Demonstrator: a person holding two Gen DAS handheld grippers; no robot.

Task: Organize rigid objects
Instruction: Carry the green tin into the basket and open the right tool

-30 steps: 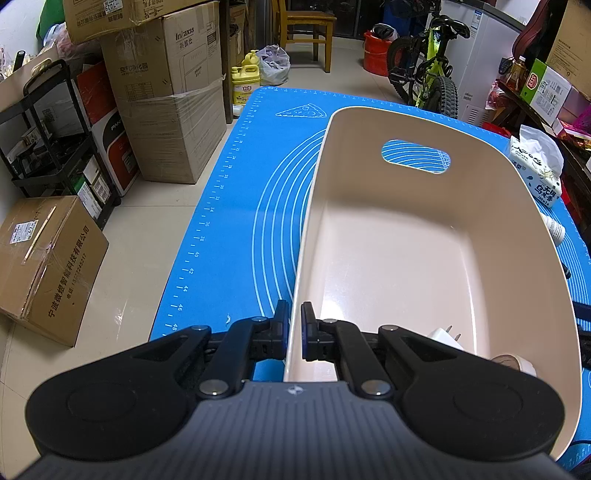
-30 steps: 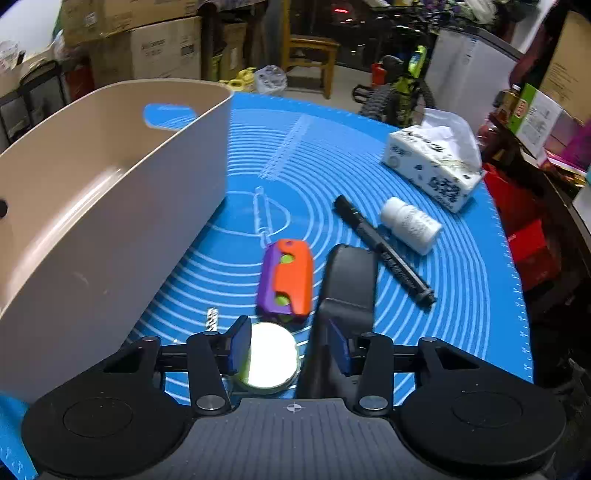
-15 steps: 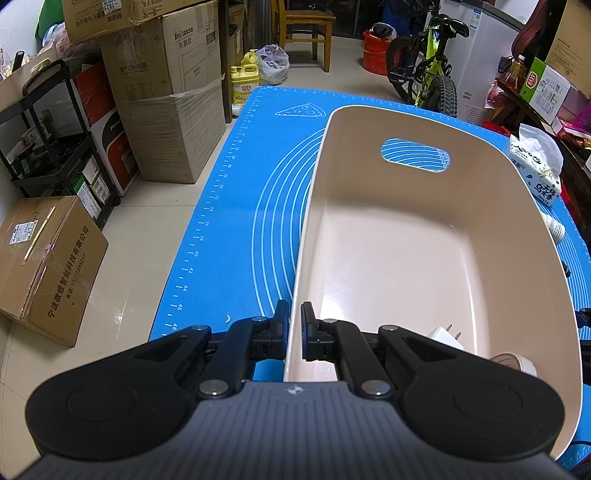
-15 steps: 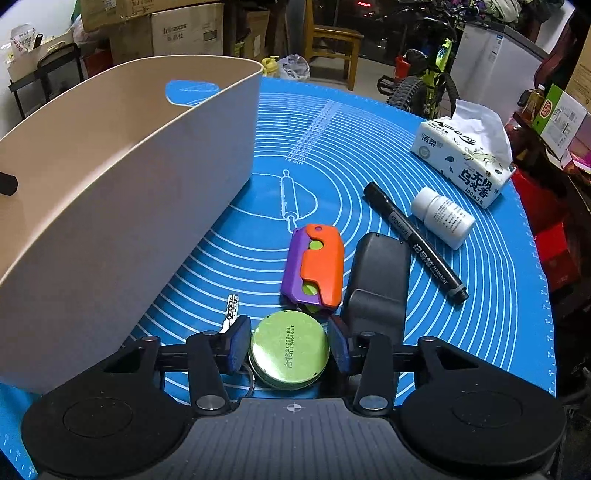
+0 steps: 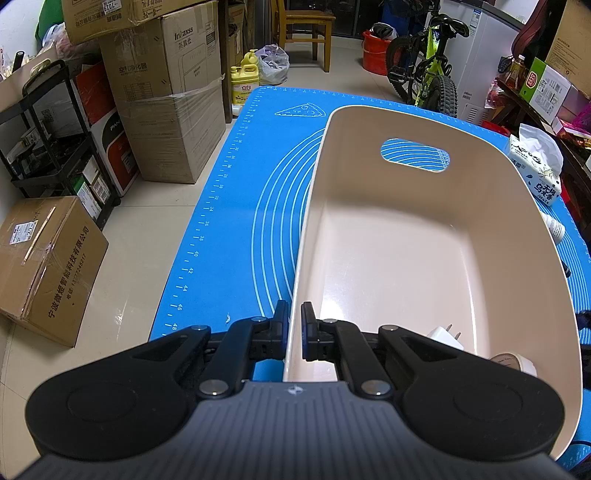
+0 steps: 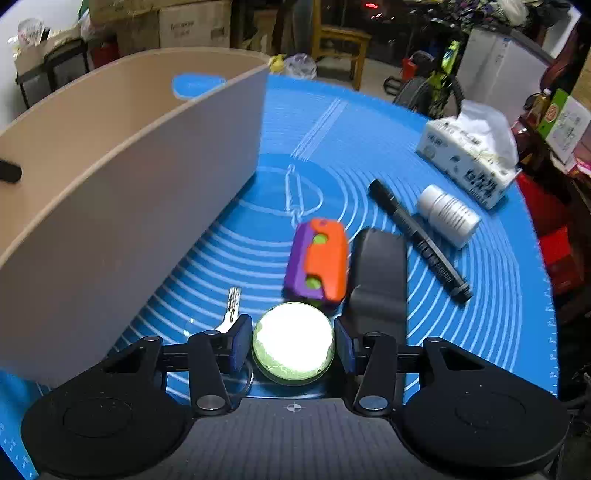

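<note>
My left gripper [image 5: 292, 326] is shut on the near rim of a beige plastic bin [image 5: 406, 236] that stands on a blue mat [image 5: 221, 221]. A white plug [image 5: 445, 336] and a tape roll [image 5: 511, 362] lie in the bin's near corner. My right gripper [image 6: 293, 341] is shut on a round green tin [image 6: 293, 343], lifted above the mat [image 6: 332, 147] beside the bin's wall [image 6: 129, 206]. Below lie a key [image 6: 231, 306], a purple-orange toy [image 6: 319, 264], a black case [image 6: 378, 273], a black marker [image 6: 417, 236] and a white bottle [image 6: 447, 216].
A tissue pack [image 6: 469, 155] sits at the mat's far right; it also shows in the left wrist view [image 5: 537, 170]. Cardboard boxes [image 5: 166, 107], a rack [image 5: 55, 147], a chair [image 5: 303, 26] and a bicycle [image 5: 428, 66] stand on the floor beyond the table.
My right gripper has closed on the green tin and lifted it off the mat. The left gripper keeps hold of the bin rim without moving.
</note>
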